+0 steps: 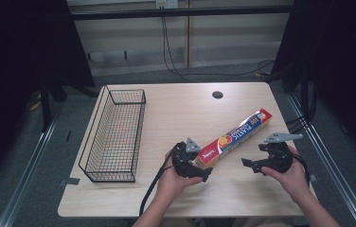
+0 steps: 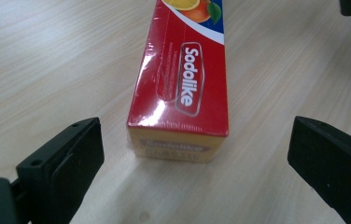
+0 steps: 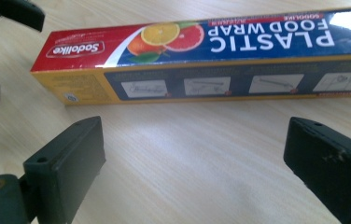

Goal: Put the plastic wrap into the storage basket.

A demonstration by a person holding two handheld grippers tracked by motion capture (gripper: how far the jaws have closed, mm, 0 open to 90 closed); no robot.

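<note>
High view: nearest, the left gripper (image 1: 203, 173) and right gripper (image 1: 247, 164) are held low over the wooden table (image 1: 176, 118), both spread wide with nothing gripped. Between them, slanting away to the far right, the plastic wrap box (image 1: 236, 136) is laid flat. Farther left, a wire basket (image 1: 114, 135) is seen.

A: The high view is looking forward and down over the whole table (image 1: 242, 198), with the food wrap box (image 1: 236, 136) lying near the middle.

B: The left gripper view is sitting low, facing the box (image 2: 179, 79) end-on, very near. The right gripper view is facing its long side (image 3: 211, 60); both are sharing that box.
</note>
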